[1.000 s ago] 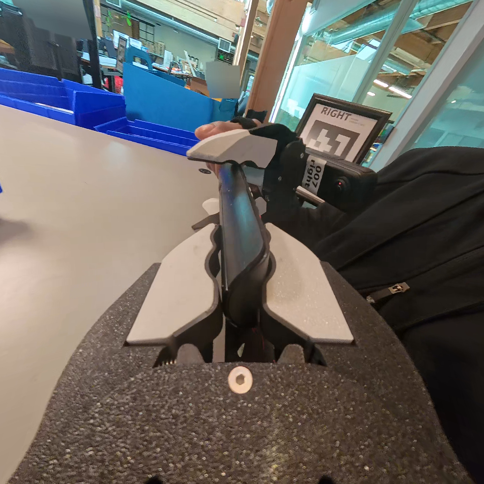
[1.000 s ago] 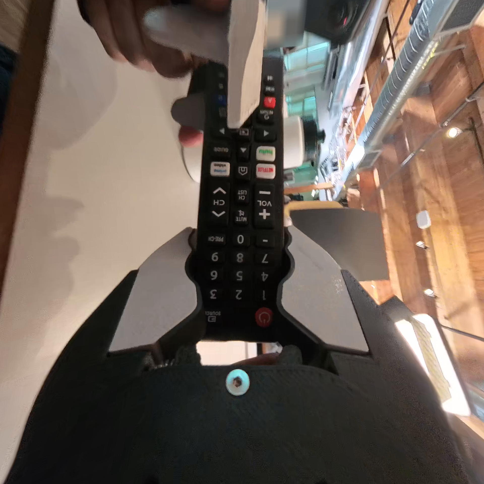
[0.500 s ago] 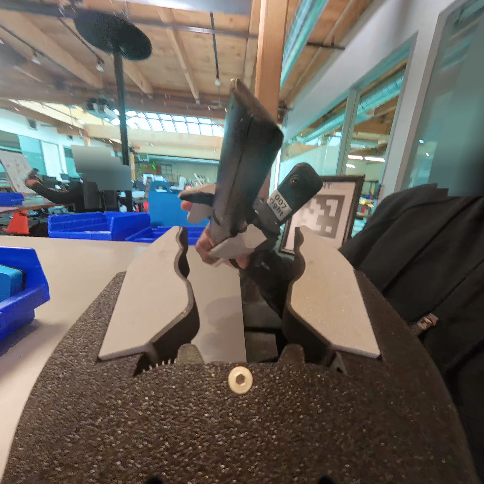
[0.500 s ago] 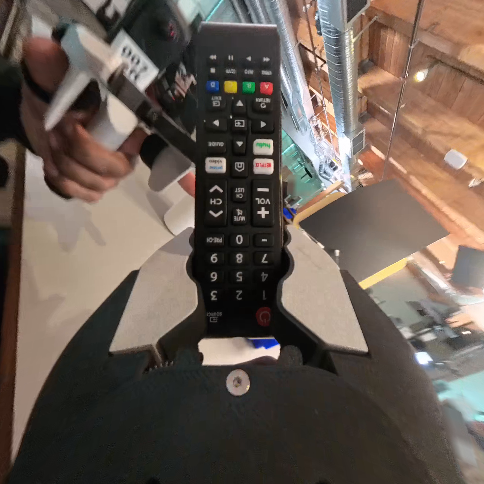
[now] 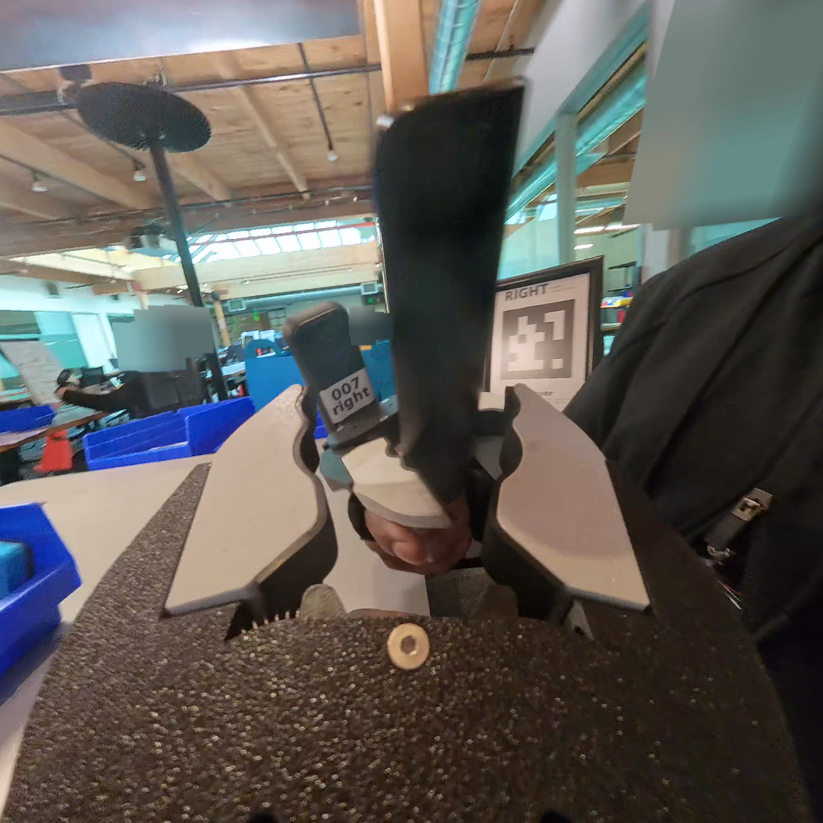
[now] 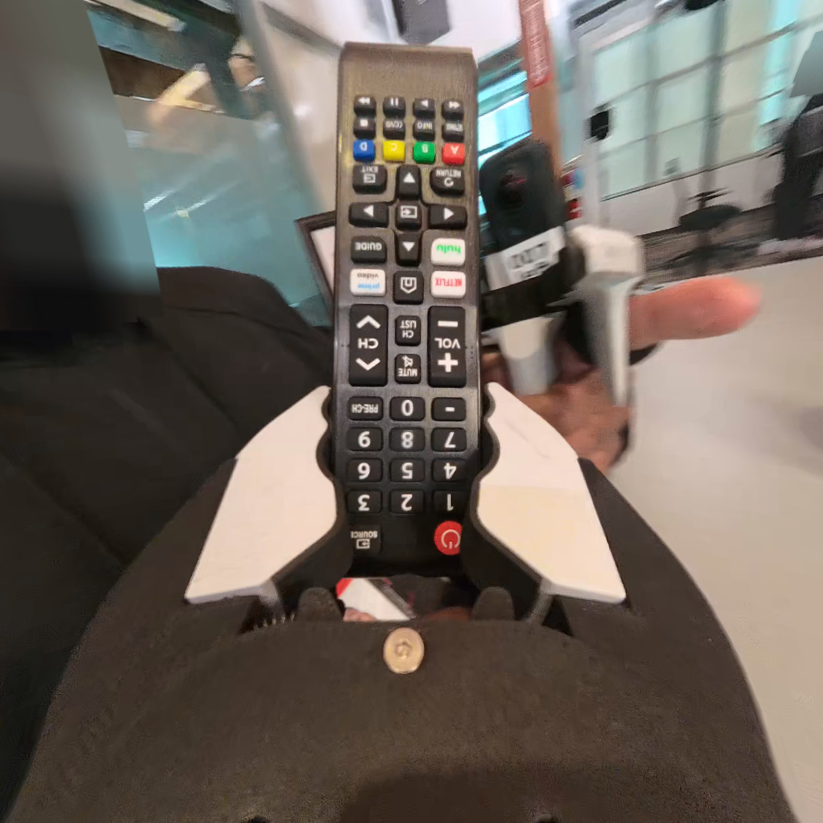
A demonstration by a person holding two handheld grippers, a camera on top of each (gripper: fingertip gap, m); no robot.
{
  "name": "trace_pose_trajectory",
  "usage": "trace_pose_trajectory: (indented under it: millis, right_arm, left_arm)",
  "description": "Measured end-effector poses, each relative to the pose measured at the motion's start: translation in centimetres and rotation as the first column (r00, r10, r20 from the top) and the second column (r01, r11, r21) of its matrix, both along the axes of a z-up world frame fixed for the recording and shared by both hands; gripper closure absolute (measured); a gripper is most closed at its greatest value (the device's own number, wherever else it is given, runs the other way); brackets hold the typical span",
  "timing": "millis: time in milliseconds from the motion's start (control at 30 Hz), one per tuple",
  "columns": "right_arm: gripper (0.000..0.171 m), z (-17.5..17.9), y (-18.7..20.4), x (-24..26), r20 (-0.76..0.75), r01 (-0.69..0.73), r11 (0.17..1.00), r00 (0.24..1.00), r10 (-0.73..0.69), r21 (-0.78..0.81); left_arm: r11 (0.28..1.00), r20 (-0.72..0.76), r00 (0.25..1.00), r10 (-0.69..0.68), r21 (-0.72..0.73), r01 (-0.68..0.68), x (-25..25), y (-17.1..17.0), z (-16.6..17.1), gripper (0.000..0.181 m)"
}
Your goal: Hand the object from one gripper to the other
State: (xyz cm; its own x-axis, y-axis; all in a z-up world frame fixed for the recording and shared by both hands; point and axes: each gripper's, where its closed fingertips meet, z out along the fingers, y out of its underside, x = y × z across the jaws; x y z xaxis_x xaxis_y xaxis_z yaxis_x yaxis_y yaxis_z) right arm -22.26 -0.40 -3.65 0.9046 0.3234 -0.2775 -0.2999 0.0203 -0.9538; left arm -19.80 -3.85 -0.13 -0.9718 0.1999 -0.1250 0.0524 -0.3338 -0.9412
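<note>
Because the right gripper [image 6: 406, 467] clamps the long black plastic remote control [image 6: 406, 285] by its lower end, the free end stands upright while the left gripper [image 5: 412, 467] gapes empty beside it.

Your right gripper [image 6: 406, 445] has smooth, matt pale plates on its fingers [image 6: 271, 494] over a grainy black body, with a shiny metal screw [image 6: 403, 650] at the middle; the remote [image 6: 406, 311] it clamps is black plastic with a brushed-looking face and matt, rubbery-looking keys, and its back is plain dark and smooth. Your left gripper [image 5: 409, 467] shows the same rough, speckled black surface and flat pale plates; your jacket [image 5: 712, 401] is matt black cloth; the table [image 5: 102, 503] is smooth and pale; the bins [image 5: 138, 441] are glossy blue plastic; the ceiling [image 5: 249, 111] is bare wood.
</note>
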Motion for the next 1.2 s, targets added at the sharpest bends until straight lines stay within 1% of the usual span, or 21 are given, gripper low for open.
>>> trace_pose_trajectory:
  millis: [100,200,267,367,433,467,533,567,633,700,767,800,833,900,967,1033,1100,1167,1200]
  right_arm:
    - [0.111,-1.2,1.2,-2.3,-0.047,-0.134,0.990,0.990,0.131,-0.053]
    - [0.111,-2.2,2.2,-3.1,-0.088,-0.180,0.979,0.981,0.172,-0.092]
    - [0.111,-2.7,2.5,-3.3,-0.106,-0.206,0.973,0.975,0.196,-0.100]
    - [0.111,-2.6,2.4,-2.8,-0.116,-0.189,0.978,0.977,0.179,-0.085]
    - [0.111,-2.1,2.2,-1.2,-0.137,-0.115,0.991,0.985,0.105,-0.071]
    - [0.110,-1.8,2.0,-0.1,-0.138,-0.050,0.997,0.990,0.041,-0.064]
    - [0.119,-1.7,1.3,2.5,-0.077,0.124,0.989,0.989,-0.130,-0.080]
    - [0.116,-1.6,0.8,3.7,-0.020,0.215,0.973,0.976,-0.218,-0.088]
    - [0.109,-1.2,-0.5,5.7,0.131,0.394,0.916,0.915,-0.382,-0.081]
    - [0.103,0.0,-1.9,7.1,0.285,0.537,0.844,0.811,-0.512,-0.012]
    - [0.103,1.3,-2.9,7.3,0.381,0.595,0.800,0.723,-0.576,0.080]
    - [0.104,1.8,-3.2,7.2,0.403,0.600,0.791,0.700,-0.590,0.118]
    - [0.105,2.1,-3.2,7.0,0.408,0.596,0.790,0.692,-0.596,0.143]
    - [0.106,2.3,-3.0,6.6,0.382,0.574,0.803,0.713,-0.588,0.164]
    - [0.109,2.2,-2.6,6.4,0.337,0.552,0.818,0.748,-0.572,0.163]
    - [0.111,2.2,-2.1,6.0,0.299,0.528,0.832,0.777,-0.554,0.169]
    - [0.115,2.5,-1.7,5.4,0.261,0.502,0.847,0.805,-0.532,0.177]
    - [0.119,2.6,-1.2,5.0,0.226,0.479,0.861,0.832,-0.507,0.171]
    - [0.124,2.6,-1.1,4.9,0.214,0.477,0.862,0.836,-0.505,0.170]
  left_arm:
    - [0.993,0.062,0.992,-0.114,-0.022,0.116,-2.0,1.0,-0.2,0.109]
    - [0.980,0.218,0.956,-0.196,0.051,0.190,-4.8,1.9,-1.2,0.140]
    - [0.985,0.284,0.944,-0.167,0.083,0.149,-5.1,2.0,-1.6,0.147]
    - [0.986,0.272,0.950,-0.151,0.109,0.126,-4.4,1.9,-1.6,0.148]
    - [0.993,0.234,0.967,-0.099,0.080,0.082,-3.3,1.6,-1.0,0.149]
    - [0.997,0.211,0.976,-0.062,0.067,0.049,-2.5,1.4,-0.8,0.151]
    - [0.999,0.147,0.989,0.004,0.042,-0.010,-1.0,1.2,-0.2,0.153]
    - [0.999,0.103,0.994,0.031,0.013,-0.033,-0.3,1.3,0.4,0.155]
    - [0.995,0.003,0.997,0.077,-0.056,-0.076,1.2,1.7,1.6,0.155]
    - [0.983,-0.100,0.990,0.103,-0.141,-0.117,2.4,2.3,2.9,0.156]
    - [0.954,-0.204,0.973,0.103,-0.257,-0.155,3.4,3.0,4.1,0.156]
    - [0.929,-0.266,0.959,0.094,-0.323,-0.181,4.0,3.5,4.6,0.156]
    - [0.901,-0.328,0.942,0.074,-0.382,-0.204,4.6,4.1,4.9,0.156]
    - [0.855,-0.407,0.913,-0.002,-0.474,-0.209,5.1,4.8,5.0,0.156]
    - [0.832,-0.431,0.901,-0.041,-0.514,-0.208,5.2,4.7,4.7,0.156]
    - [0.847,-0.424,0.906,-0.023,-0.490,-0.207,4.9,3.8,4.2,0.156]
    - [0.867,-0.387,0.922,0.008,-0.457,-0.200,4.2,2.7,3.7,0.156]
    - [0.870,-0.344,0.938,0.034,-0.452,-0.197,3.5,2.1,3.5,0.156]
    - [0.873,-0.326,0.945,0.037,-0.449,-0.189,3.2,1.7,3.3,0.156]
